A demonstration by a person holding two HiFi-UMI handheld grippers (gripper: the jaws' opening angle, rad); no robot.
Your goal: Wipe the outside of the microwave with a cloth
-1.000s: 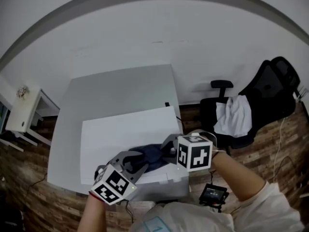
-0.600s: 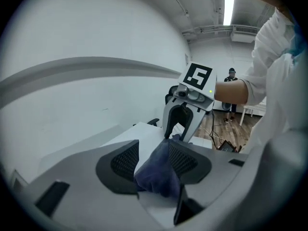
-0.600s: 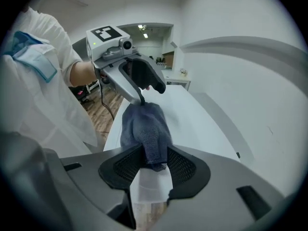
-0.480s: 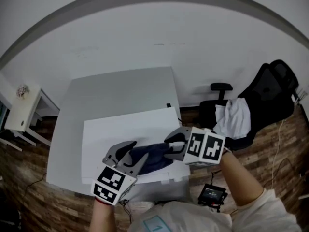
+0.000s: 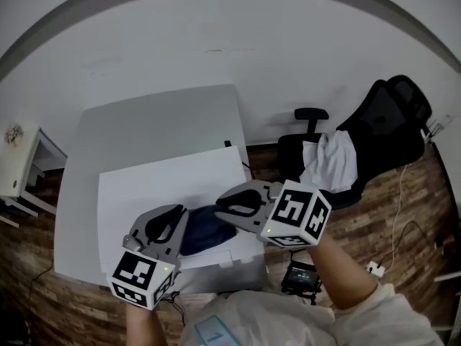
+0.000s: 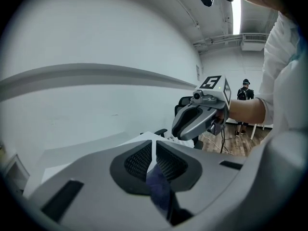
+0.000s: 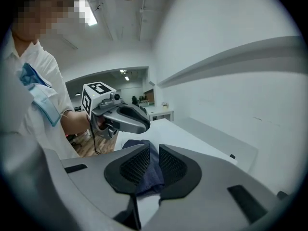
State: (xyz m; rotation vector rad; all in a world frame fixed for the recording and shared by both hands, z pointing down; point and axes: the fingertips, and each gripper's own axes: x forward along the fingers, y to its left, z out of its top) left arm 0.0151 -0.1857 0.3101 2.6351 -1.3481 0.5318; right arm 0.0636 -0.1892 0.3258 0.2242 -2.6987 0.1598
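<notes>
On top of white table (image 5: pixel 144 125): white microwave (image 5: pixel 162 186), seen from above. Its long side runs L–R across head view, front edge twd person. Black office chair (image 5: pixel 392 117) stands off to R on wood floor (image 5: pixel 374 222), white garment (image 5: pixel 328 161) draped over it, well apart from microwave.

Dark blue cloth (image 5: pixel 205 229) is over microwave top, near front edge, R of centre. Bunched, not spread flat. Long axis approx L–R in head view, spanning betw. the two grippers; R end looks a bit further from person than L end. Whether middle rests on the top or hangs just clear: can't tell.

L gripper (image 6: pixel 155 152): at cloth's L end, pointing twd R and slightly down. Jaws have just been closing and are now nearly together, w/ a fold of cloth pinched betw. them; cloth trails out below in L gripper view.

R gripper (image 7: pixel 154 154): at cloth's R end, pointing back twd L gripper, slightly down. Jaws also just been closing. Narrow gap left, filled w/ cloth, and pads (image 7: pixel 135 165) press on it from both sides.

Grippers face each other across cloth, near, not touching.
</notes>
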